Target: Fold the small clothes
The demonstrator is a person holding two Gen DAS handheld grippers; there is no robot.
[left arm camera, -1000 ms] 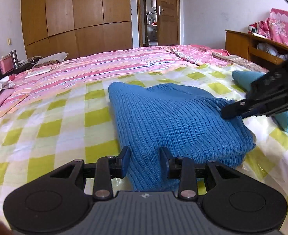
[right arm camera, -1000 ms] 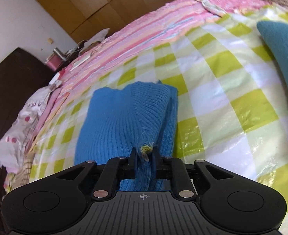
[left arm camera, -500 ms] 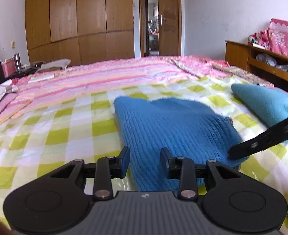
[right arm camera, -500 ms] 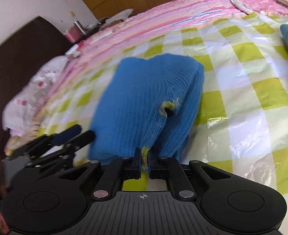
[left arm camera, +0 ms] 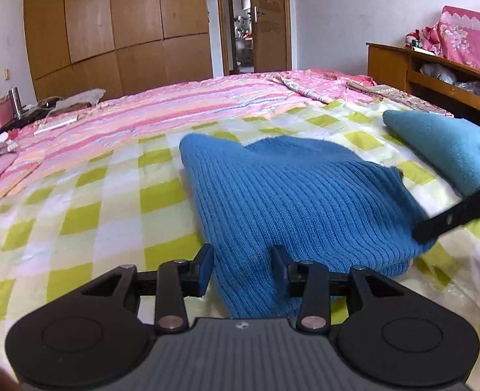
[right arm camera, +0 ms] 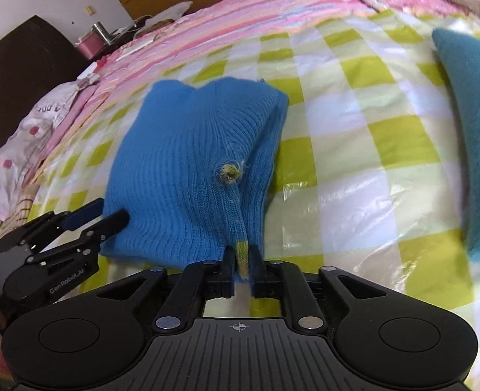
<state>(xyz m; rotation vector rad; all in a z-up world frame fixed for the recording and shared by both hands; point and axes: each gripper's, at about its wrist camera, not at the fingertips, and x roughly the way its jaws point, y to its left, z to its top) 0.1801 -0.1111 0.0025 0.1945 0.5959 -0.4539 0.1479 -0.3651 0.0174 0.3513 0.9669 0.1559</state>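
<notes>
A folded blue ribbed knit garment lies on the green-and-white checked sheet; it also shows in the right wrist view. My left gripper is open, its jaws straddling the garment's near edge without closing on it. It shows from the side in the right wrist view. My right gripper is shut on the garment's edge, which has yellow trim, and the cloth is pulled taut toward it. One right finger shows in the left wrist view.
A folded teal cloth lies to the right, also in the right wrist view. Pink striped bedding covers the far bed. A wooden headboard shelf stands at right; a wardrobe stands behind.
My right gripper has pulled back toward the near edge, drawing the garment's edge with it. The left gripper stayed open at the garment's edge while its view rose.
</notes>
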